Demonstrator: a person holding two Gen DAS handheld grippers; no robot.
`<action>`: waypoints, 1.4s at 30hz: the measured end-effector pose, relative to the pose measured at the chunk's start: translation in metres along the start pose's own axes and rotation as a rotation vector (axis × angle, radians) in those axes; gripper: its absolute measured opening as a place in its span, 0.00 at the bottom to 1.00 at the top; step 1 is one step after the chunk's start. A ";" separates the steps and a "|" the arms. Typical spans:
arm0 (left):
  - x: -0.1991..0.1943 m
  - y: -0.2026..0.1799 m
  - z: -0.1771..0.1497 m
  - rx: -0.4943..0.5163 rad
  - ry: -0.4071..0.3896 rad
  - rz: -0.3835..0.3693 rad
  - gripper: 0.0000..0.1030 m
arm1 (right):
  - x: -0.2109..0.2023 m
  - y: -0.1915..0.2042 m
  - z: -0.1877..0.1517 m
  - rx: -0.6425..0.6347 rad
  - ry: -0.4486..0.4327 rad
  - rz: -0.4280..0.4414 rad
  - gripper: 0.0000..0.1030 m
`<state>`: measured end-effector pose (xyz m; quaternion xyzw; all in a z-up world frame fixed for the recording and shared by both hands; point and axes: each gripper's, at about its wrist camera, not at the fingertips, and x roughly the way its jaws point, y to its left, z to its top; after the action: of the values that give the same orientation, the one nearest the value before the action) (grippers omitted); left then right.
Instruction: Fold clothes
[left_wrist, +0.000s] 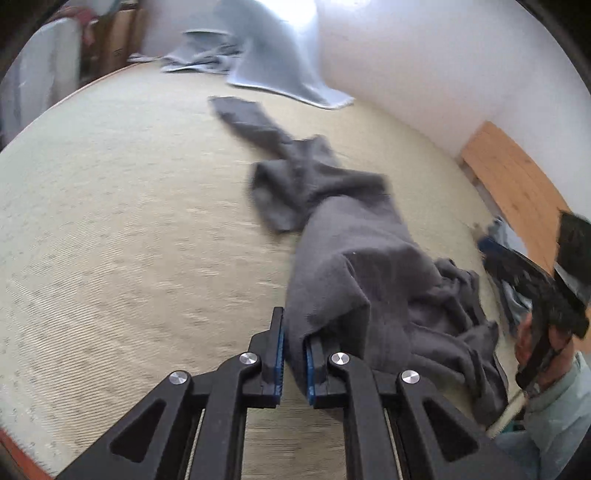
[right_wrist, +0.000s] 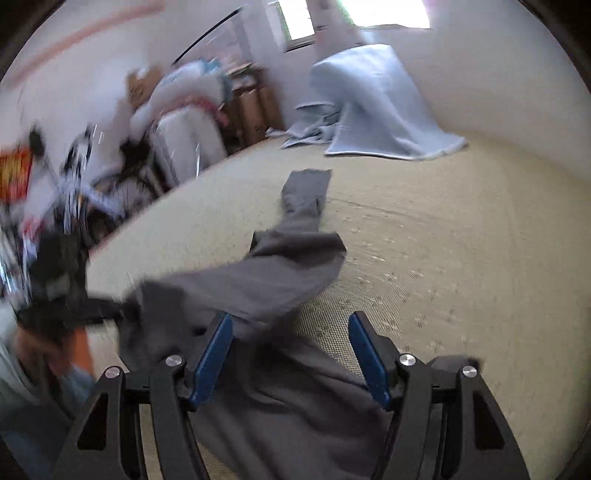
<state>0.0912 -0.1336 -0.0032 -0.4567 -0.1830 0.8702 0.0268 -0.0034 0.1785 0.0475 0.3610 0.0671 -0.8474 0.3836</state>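
A grey garment (left_wrist: 351, 251) lies stretched and crumpled along the beige woven mat (left_wrist: 129, 221), one narrow leg or sleeve reaching away. My left gripper (left_wrist: 295, 328) is shut on its near edge, with grey cloth pinched between the blue pads. From the right wrist view the same grey garment (right_wrist: 280, 273) runs under my right gripper (right_wrist: 291, 316), whose blue pads stand wide apart and press on nothing. At the left of that view the left gripper (right_wrist: 110, 310) appears blurred, holding the cloth's corner. The right gripper (left_wrist: 495, 258) shows at the right edge of the left wrist view, held in a hand.
A light blue blanket (right_wrist: 373, 103) drapes over something at the far wall, its hem on the mat (right_wrist: 443, 229). Cardboard boxes (right_wrist: 251, 107) and blurred clutter line the left side. A wooden board (left_wrist: 517, 184) edges the mat beside the white wall.
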 end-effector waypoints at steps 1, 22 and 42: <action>-0.002 0.009 0.002 -0.023 -0.010 0.014 0.08 | 0.005 0.007 -0.002 -0.048 0.006 -0.009 0.67; -0.058 0.014 0.011 0.021 -0.252 0.165 0.79 | 0.048 0.035 -0.004 -0.194 0.041 -0.034 0.67; 0.070 -0.093 0.010 0.514 -0.087 0.279 0.28 | 0.037 0.019 0.011 -0.050 -0.018 0.009 0.67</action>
<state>0.0314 -0.0349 -0.0206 -0.4178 0.1071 0.9021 0.0140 -0.0123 0.1389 0.0341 0.3441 0.0831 -0.8470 0.3967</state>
